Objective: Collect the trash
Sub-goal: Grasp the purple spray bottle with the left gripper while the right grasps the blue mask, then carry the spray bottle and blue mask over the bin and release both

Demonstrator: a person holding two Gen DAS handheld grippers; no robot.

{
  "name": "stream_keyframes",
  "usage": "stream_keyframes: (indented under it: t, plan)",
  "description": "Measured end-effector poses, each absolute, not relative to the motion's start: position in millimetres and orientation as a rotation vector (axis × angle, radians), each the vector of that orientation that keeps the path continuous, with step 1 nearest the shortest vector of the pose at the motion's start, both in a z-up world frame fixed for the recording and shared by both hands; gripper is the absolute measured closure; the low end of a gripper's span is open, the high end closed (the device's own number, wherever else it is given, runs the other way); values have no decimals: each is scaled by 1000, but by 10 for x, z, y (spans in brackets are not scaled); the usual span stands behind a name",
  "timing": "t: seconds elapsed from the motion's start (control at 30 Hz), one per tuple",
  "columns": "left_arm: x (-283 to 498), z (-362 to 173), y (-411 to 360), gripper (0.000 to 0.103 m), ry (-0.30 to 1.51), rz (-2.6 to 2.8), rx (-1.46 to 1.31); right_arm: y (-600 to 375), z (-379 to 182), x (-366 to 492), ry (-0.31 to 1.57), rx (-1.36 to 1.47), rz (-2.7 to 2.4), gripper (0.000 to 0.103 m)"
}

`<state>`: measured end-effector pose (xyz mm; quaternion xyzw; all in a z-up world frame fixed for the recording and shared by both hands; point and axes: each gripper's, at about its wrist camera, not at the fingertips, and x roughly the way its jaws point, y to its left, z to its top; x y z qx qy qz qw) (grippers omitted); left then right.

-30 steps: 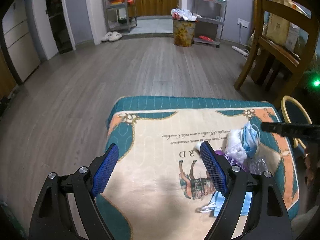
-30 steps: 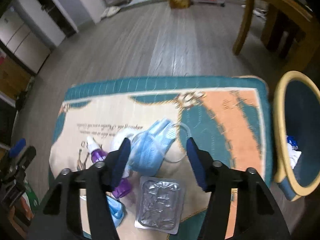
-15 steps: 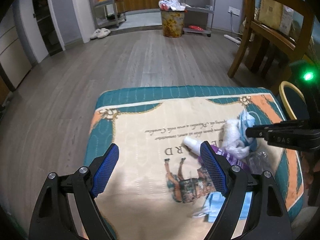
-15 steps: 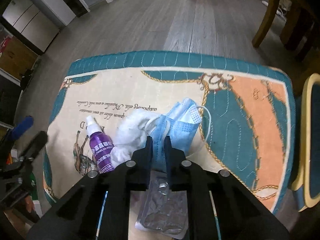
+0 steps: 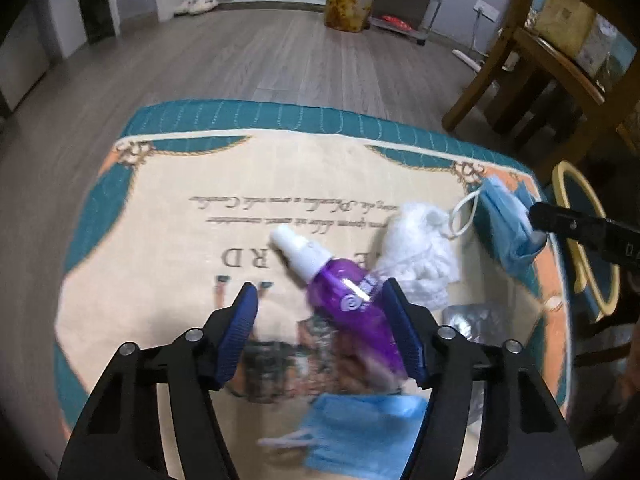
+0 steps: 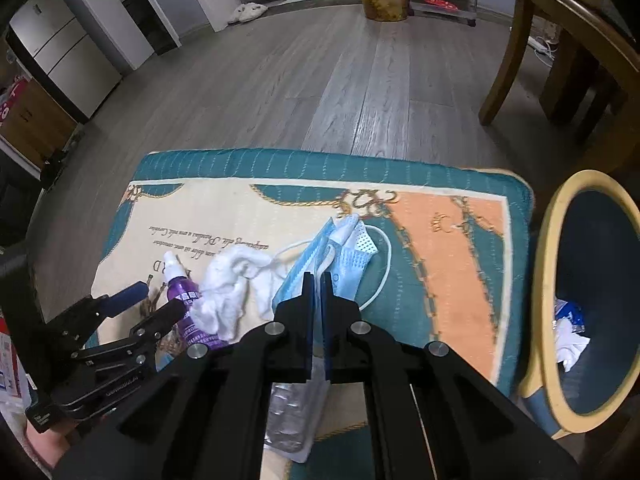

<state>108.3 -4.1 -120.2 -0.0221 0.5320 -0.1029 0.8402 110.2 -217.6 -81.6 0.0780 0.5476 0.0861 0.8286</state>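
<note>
Trash lies on a table under a teal and cream cloth. A purple spray bottle lies between the fingers of my left gripper, whose jaws are closing; the right pad is at the bottle, the left pad stands well apart. My right gripper is shut on a blue face mask, lifted slightly off the cloth. A white crumpled tissue lies between bottle and mask. A second blue mask and a silver blister pack lie near the front edge.
A blue bin with a yellow rim stands right of the table, with scraps inside. A wooden chair is behind it. Across the wood floor stand a flowered waste basket and metal shelves.
My left gripper came down and forward over the purple bottle and its jaws narrowed. My right gripper shut on the blue mask and raised it a little.
</note>
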Motion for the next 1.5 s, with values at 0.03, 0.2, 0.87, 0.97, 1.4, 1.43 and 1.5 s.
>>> stream_keyframes:
  t: [0.03,0.2,0.87,0.97,1.4,1.43,1.5]
  plan:
    - [1092,-1203,-72,48,1127,-224,-59,-2174,-815,1104,1160,164,183,100]
    - [1110,-1249,-184,60,1138,-235,-65,-2277,-797,1109,1152,164,178,100]
    - [1030,-960,-149,66,1045,-273,0,-2429,-503,954,1090,152,166,100]
    - [957,-752,-207,67,974,-277,30,-2478,-388,898,1064,163,157,100]
    - [581,35,-372,68,741,-348,173,-2683,-24,600,984,206,149,100]
    - [568,66,-383,68,736,-358,169,-2728,2,579,978,216,145,100]
    - [543,158,-442,68,726,-382,160,-2859,62,526,955,237,130,100]
